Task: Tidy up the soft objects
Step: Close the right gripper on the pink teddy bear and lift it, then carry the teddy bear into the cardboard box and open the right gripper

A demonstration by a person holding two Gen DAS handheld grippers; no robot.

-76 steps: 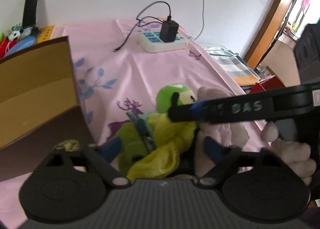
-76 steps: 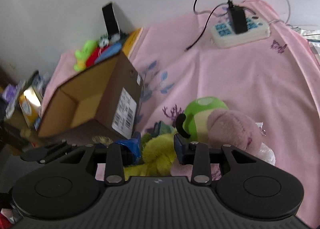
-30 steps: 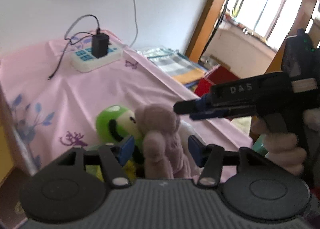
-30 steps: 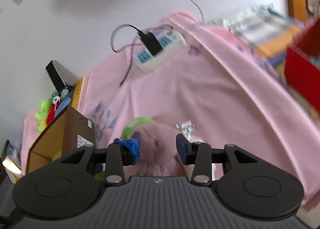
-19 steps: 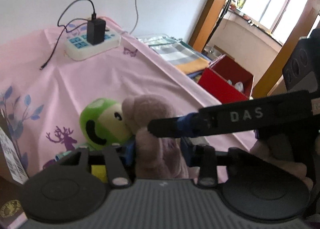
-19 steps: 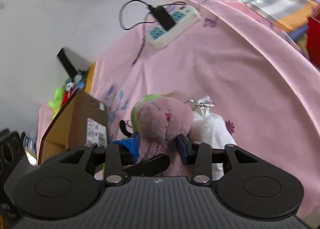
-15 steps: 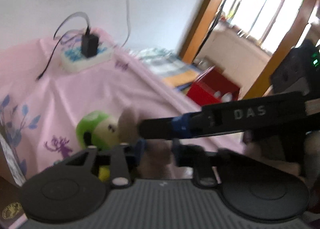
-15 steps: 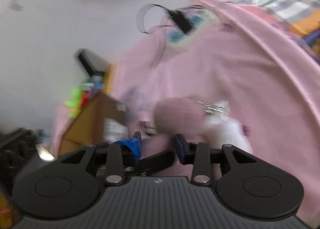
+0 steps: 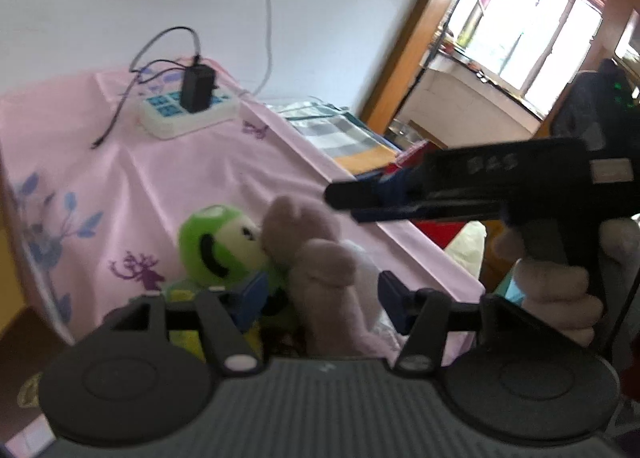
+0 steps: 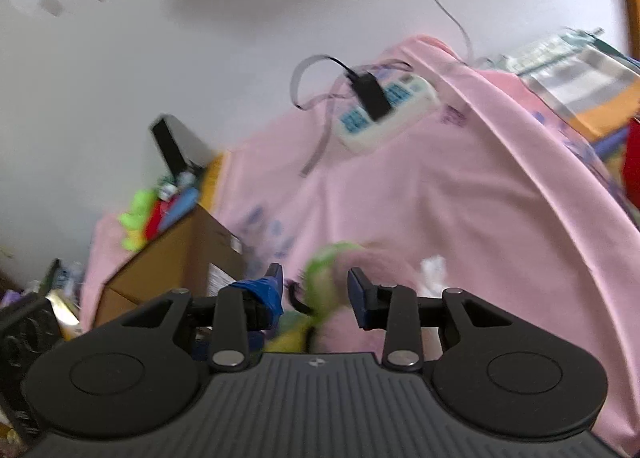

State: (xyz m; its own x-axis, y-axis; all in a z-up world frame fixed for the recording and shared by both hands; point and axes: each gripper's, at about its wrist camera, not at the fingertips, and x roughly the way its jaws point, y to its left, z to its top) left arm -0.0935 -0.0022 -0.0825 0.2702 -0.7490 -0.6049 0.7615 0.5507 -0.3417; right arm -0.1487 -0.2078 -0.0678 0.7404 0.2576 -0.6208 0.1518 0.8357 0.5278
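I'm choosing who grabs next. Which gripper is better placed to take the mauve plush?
Left, probably. The left gripper is open with the mauve plush between its fingers. The right gripper hangs above it, apparently open in its own blurred view.

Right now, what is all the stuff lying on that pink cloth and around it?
Pink plush: one, mauve, between left tongs' fingers.
Green plush: one, green and cream, touching pink plush.
Box: one, brown cardboard, left on cloth.
Small toys: a few, green, red, blue, behind box.
Power strip: one, white and teal, far end, black charger plugged in.
Cloth: one, pink, covering surface.
Red bin: one, beyond cloth's right edge.
Left tongs: black, open around pink plush.
Right tongs: black, open, above plushes.
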